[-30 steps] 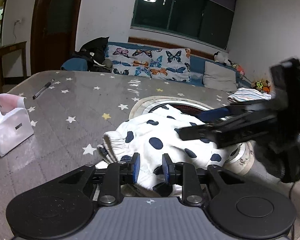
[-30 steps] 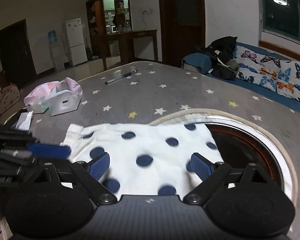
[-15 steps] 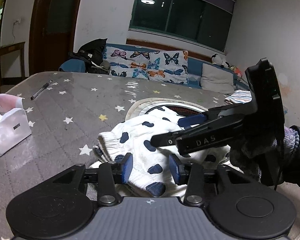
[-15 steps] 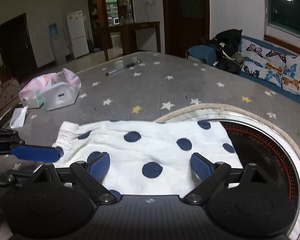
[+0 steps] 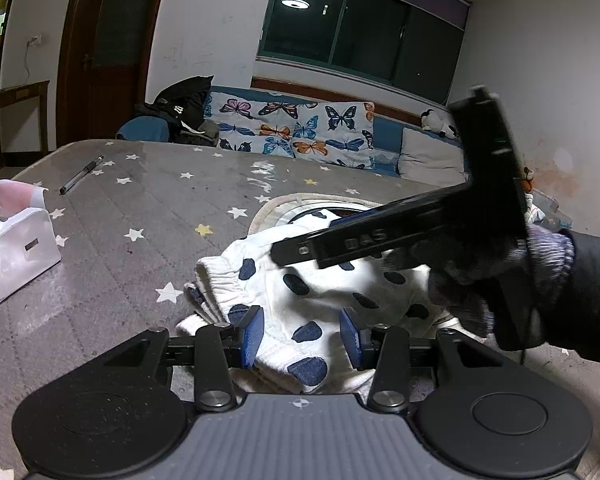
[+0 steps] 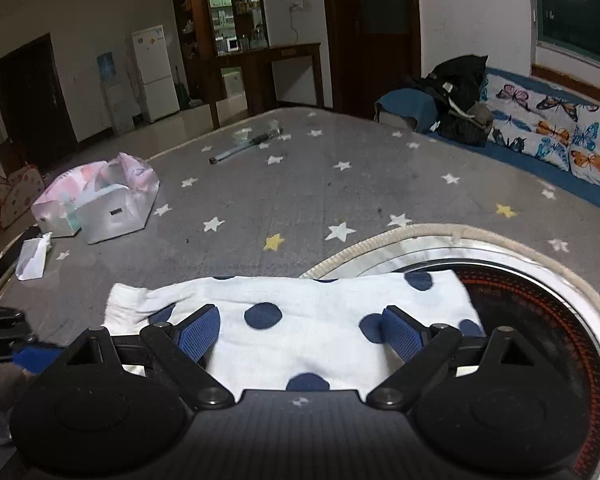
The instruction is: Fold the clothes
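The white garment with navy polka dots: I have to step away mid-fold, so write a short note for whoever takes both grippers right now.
Left gripper: open, its blue pads either side of the near edge of the white polka-dot garment, gripping nothing.
Right gripper: open, wide above the garment, holding nothing.
Garment: folded into a layered bundle on the grey star-patterned table cover, partly over the round inset burner.
Done: main folds.
Left: probably a last tidy or fold.

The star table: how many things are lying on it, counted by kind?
Polka-dot garment: 1
Pen: 1
Tissue packs, one white and one pink: 2
Small white packet: 1
Total: 5
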